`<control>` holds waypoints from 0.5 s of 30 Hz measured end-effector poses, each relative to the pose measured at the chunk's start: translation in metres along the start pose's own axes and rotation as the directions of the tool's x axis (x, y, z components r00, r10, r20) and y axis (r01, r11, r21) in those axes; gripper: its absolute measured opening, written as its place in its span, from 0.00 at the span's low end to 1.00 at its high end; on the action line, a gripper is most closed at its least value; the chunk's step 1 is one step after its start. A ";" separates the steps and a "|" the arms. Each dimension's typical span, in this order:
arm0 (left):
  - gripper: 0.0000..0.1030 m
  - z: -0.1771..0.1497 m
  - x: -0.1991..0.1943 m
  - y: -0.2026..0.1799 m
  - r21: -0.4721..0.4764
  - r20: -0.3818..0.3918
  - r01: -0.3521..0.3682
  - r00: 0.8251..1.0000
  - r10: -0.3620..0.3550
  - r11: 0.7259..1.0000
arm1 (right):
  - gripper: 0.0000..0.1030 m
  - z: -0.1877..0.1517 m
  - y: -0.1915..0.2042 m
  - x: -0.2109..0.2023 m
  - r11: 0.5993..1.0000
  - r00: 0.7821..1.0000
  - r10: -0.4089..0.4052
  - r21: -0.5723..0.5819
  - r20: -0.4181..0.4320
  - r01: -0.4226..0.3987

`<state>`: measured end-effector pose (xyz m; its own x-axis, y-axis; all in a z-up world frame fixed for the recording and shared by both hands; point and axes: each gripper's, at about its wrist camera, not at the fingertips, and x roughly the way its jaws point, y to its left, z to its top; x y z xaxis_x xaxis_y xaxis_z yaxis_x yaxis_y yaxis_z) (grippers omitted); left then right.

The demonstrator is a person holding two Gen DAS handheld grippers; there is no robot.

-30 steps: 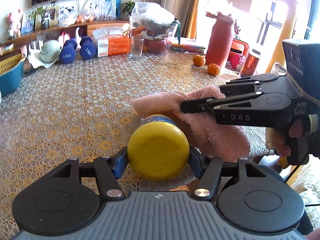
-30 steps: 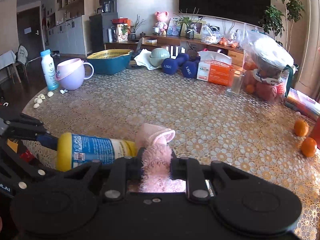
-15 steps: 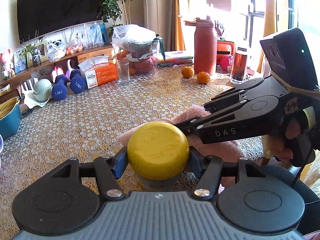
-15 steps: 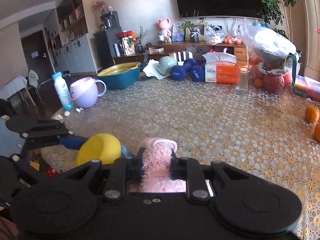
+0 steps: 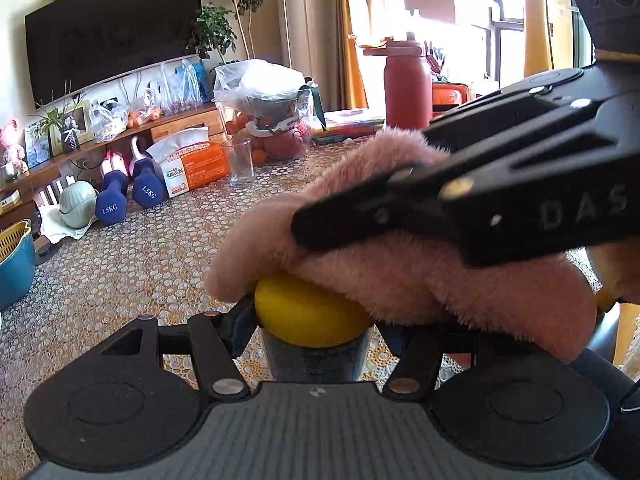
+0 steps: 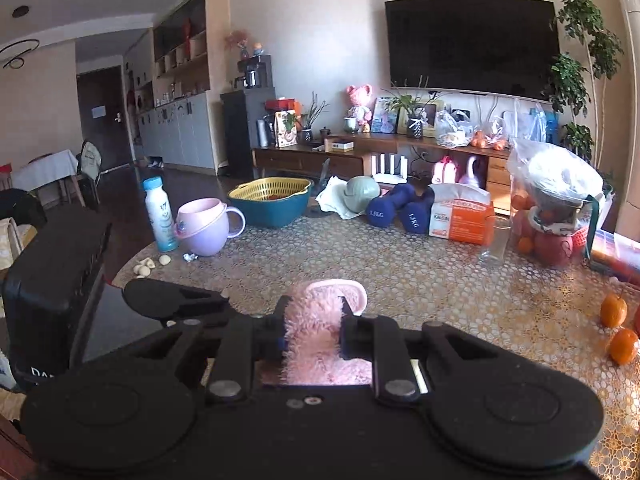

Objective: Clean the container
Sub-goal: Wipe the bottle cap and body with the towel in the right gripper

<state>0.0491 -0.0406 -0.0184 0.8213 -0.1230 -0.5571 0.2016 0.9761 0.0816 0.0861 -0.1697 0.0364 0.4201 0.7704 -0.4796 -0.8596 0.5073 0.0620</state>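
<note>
While the left gripper (image 5: 316, 316) clenches the yellow-capped container (image 5: 310, 316), the right gripper (image 6: 312, 328) grasps the pink cloth (image 5: 400, 276) over its cap. Best rub firmly, bracing the container.

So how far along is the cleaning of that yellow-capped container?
Done: the left tongs grip the container at its yellow cap, and the right tongs clamp the pink cloth. In hand: the cloth lies over the cap, apparently wiping it. Left: the body below, which the cloth does not cover here.

Cloth (image 5: 400, 264) on bottle (image 5: 312, 320) cap; glass (image 5: 240, 162) right of tissue box (image 5: 192, 168), dumbbells (image 5: 128, 196) left.
</note>
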 end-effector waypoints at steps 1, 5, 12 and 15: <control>0.60 0.000 0.000 0.000 -0.001 0.000 0.000 1.000 0.000 1.000 | 0.20 -0.002 0.002 0.005 1.000 1.000 -0.012 -0.017 -0.014 0.012; 0.60 -0.001 0.000 0.002 -0.010 0.000 0.005 1.000 -0.005 1.000 | 0.20 -0.011 -0.004 0.014 0.997 0.997 -0.073 -0.017 -0.038 0.072; 0.60 -0.001 -0.001 0.003 -0.013 0.004 0.008 1.000 -0.008 1.000 | 0.19 -0.033 -0.034 0.023 0.979 0.975 -0.192 0.047 -0.116 0.198; 0.60 -0.002 -0.002 0.004 -0.016 0.006 0.010 1.000 -0.010 1.000 | 0.19 -0.038 -0.043 0.018 0.973 0.978 -0.178 0.126 -0.111 0.192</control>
<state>0.0473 -0.0361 -0.0188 0.8223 -0.1338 -0.5531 0.2013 0.9775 0.0627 0.1196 -0.1921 -0.0087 0.5316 0.6198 -0.5772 -0.7194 0.6901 0.0785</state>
